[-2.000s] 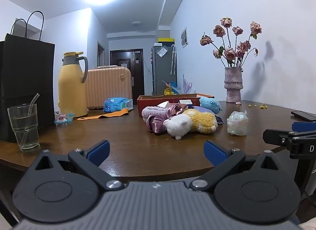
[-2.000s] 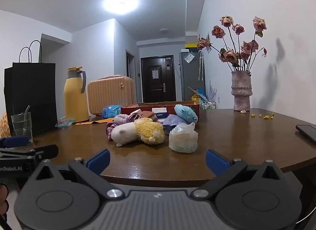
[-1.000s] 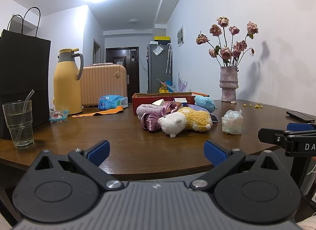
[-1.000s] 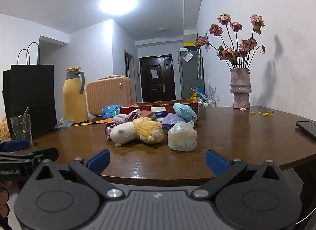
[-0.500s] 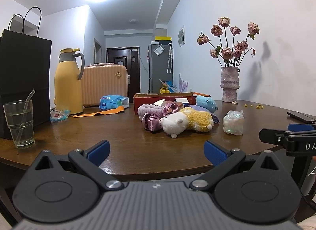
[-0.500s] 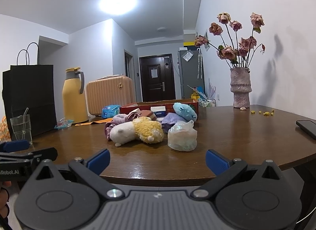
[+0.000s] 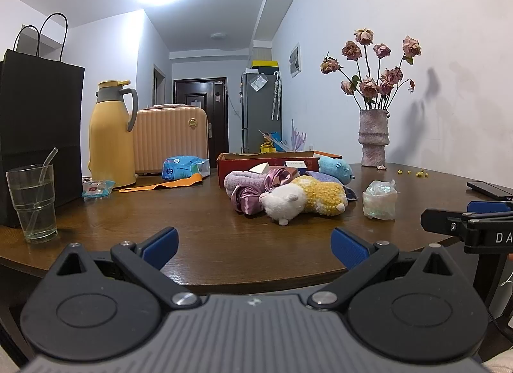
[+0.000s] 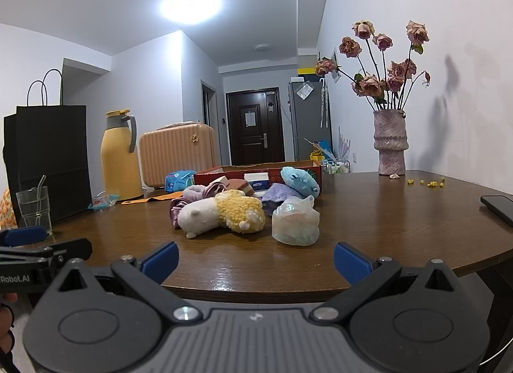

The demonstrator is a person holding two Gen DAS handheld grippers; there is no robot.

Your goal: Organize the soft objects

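Note:
A white and yellow plush toy point(image 7: 304, 201) point(image 8: 224, 212) lies mid-table against a pink satin scrunchie point(image 7: 248, 195) and a lilac fuzzy band point(image 7: 239, 179). Behind them a blue plush point(image 7: 335, 167) point(image 8: 299, 179) leans at a red cardboard box point(image 7: 266, 161) point(image 8: 256, 172), over a purple cloth point(image 8: 277, 195). A crumpled clear bag point(image 7: 380, 201) point(image 8: 296, 220) stands to the right. My left gripper point(image 7: 255, 246) and right gripper point(image 8: 256, 259) both hover open at the near table edge, nothing between their fingers.
On the wooden table point(image 7: 192, 228): a glass with a straw point(image 7: 32, 201), black paper bag point(image 7: 38, 129), yellow thermos point(image 7: 109, 135), small beige suitcase point(image 7: 171, 139), blue wipes pack point(image 7: 182, 167), orange strip point(image 7: 163, 184), vase of dried roses point(image 7: 373, 135) and phone point(image 7: 487, 188).
Both views have shifted only slightly; the grippers hold about the same spot at the table edge and stay open. Nothing on the table has moved.

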